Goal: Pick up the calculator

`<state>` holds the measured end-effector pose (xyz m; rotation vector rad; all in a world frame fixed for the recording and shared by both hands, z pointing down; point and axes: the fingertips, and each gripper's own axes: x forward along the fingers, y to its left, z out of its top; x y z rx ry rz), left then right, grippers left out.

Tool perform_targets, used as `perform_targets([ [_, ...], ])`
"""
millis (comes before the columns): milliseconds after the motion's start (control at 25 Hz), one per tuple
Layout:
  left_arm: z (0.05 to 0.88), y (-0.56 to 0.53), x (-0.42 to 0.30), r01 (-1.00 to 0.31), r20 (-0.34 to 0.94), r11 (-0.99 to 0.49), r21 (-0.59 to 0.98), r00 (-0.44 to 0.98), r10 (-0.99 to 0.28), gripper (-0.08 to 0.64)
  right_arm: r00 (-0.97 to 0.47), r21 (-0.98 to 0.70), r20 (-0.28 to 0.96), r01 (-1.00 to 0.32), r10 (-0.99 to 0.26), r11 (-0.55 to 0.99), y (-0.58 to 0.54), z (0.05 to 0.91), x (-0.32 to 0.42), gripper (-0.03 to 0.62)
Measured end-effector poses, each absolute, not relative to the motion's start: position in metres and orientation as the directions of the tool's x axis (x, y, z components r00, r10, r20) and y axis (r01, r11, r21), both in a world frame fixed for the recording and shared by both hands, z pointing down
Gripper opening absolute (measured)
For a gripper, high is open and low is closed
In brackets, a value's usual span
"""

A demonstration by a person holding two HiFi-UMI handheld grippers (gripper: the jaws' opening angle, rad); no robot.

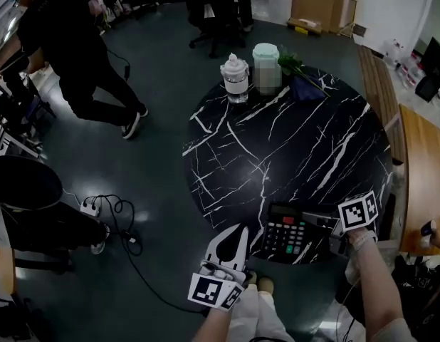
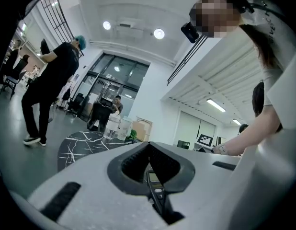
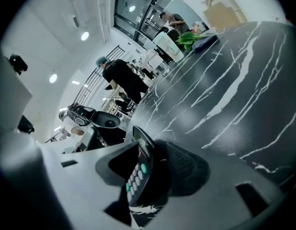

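1. Right gripper (image 3: pixel 157 164): jaws spread wide and tilted down at the table. The flat black desk calculator with grey and green keys (image 1: pixel 286 235) sits edge-on between them. It is close to one pad with a clear gap to the other, so nothing is clamped yet.
2. Left gripper (image 1: pixel 241 230): jaws drawn together with the tips meeting, holding nothing. It is level and just beside the calculator's left edge.
3. The calculator lies flat at the near rim of the round black marble-look table with white veins (image 1: pixel 291 141).
4. Risk: the grip is off-centre. The nearer pad would likely touch first and push the smooth case across the slick top, perhaps over the rim.
5. Risk: a thin bite on one edge may let the case pivot and droop on lifting.
6. The clear plastic bottle (image 1: pixel 236 77) and pale green lidded tub (image 1: pixel 266 66) stand well apart at the far side and pose no threat.
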<state>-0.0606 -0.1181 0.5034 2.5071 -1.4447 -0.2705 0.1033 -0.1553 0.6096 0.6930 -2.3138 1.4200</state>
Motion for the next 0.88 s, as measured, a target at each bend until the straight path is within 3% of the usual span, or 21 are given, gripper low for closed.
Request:
perform_targets([
  [360,0.508,-0.115,-0.064,-0.823,-0.030,-0.471,0.319,0.487,-0.873,0.008,-0.850,-0.792,0.514,-0.522,-0.115,0.317,-0.155,0.616,0.090,0.156],
  [560,0.511,-0.110,-0.073,-0.828,-0.021,-0.453,0.330,0.474,-0.880,0.008,-0.874,-0.797,0.481,-0.471,-0.075,0.378,-0.147,0.613,0.088,0.090],
  [880,0.513,-0.106,-0.081,-0.832,-0.011,-0.427,0.354,0.453,-0.891,0.008,-0.920,-0.836,0.360,-0.393,-0.156,0.383,-0.140,0.599,0.084,0.049],
])
